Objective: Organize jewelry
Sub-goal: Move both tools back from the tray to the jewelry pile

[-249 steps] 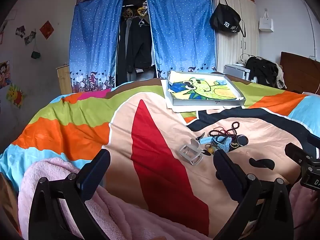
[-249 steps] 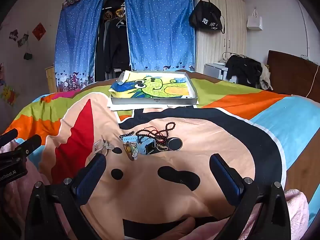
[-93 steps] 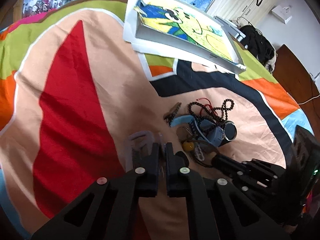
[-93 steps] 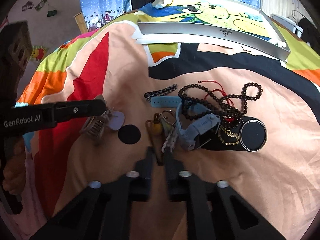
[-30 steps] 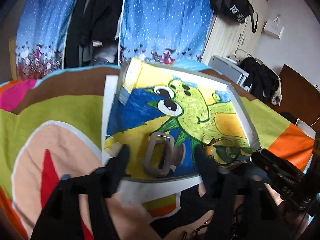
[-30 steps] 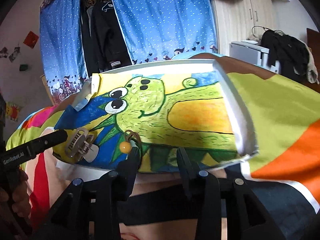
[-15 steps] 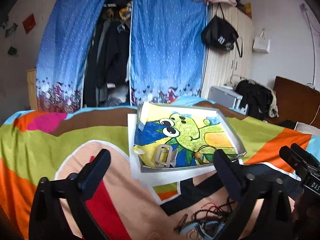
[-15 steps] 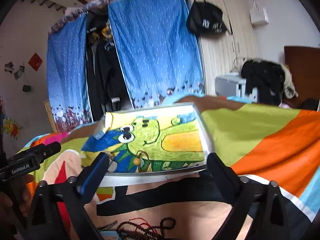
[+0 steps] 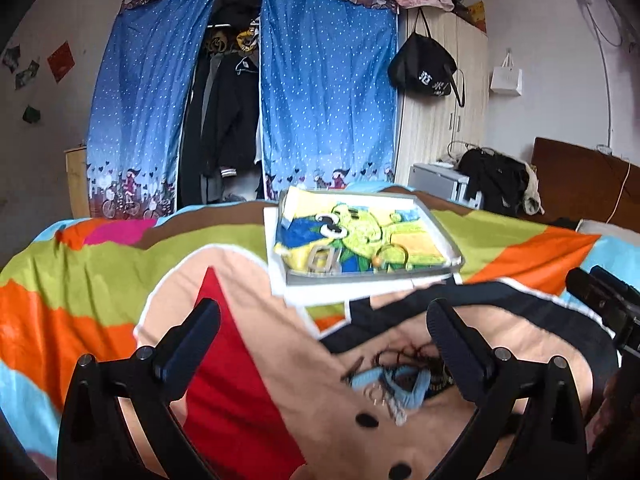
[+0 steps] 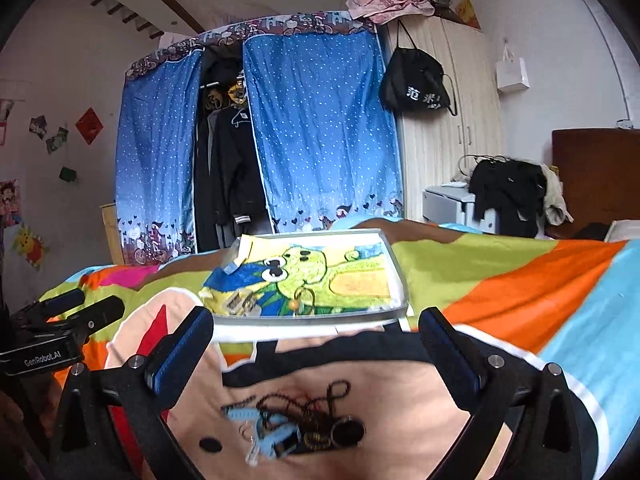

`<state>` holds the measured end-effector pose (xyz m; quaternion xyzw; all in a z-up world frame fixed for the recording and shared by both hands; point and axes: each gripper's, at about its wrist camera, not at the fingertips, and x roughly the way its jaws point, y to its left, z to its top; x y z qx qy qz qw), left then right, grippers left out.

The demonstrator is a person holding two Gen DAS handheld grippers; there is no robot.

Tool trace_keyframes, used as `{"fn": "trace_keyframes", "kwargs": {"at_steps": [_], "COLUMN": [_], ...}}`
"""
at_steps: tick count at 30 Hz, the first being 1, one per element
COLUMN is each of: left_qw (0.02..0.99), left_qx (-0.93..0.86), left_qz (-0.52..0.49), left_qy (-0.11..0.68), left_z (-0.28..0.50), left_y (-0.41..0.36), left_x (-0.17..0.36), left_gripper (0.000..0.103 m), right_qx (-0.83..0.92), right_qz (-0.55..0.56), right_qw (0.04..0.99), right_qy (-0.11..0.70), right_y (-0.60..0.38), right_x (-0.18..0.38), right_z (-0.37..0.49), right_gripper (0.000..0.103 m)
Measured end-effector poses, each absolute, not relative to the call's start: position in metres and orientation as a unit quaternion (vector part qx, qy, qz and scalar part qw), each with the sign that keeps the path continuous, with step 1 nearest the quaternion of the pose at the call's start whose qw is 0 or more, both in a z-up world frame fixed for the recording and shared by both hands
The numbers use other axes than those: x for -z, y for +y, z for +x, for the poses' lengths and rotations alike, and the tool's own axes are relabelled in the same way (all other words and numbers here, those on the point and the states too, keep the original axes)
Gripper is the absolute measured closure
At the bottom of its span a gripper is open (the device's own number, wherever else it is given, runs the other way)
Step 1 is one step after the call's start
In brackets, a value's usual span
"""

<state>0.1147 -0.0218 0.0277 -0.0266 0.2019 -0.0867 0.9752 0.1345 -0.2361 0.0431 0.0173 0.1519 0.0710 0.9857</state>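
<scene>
While both grippers hang above the bedspread (image 9: 100,256) with nothing between their fingers, the left gripper (image 9: 323,322) has its jaws spread wide, and the right gripper (image 10: 316,332) is equally agape. Farther back, the tray (image 9: 450,242) holds a hair clip (image 9: 323,261) on its left part and, to the right of it, an orange-beaded ring (image 9: 390,256). Near the grippers, a blurred jewelry pile (image 10: 296,424) lies on the bedspread, blue strap (image 9: 404,386) among dark beads.
</scene>
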Motion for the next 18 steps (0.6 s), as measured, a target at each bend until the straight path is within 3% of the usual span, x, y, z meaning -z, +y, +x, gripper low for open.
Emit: {"fn": "trace_keyframes", "kwargs": {"at_steps": [7,18], "left_qw": [0.968,0.928], "left_qx": [0.085,0.11], "left_qz": [-0.006,-0.007], "left_qy": [0.237,0.355], "left_z": [0.094,0.11], "left_y": [-0.027,-0.031], "left_x": [-0.01,0.029], "left_gripper": [0.002,0.002], "right_qx": [-0.046,-0.004], "right_qz": [0.033,0.016], "right_qw": [0.979,0.956], "right_qy": [0.196,0.293], "right_y": [-0.244,-0.244], "right_x": [-0.031,-0.003], "right_z": [0.099,0.095], "right_gripper": [0.0,0.0]}}
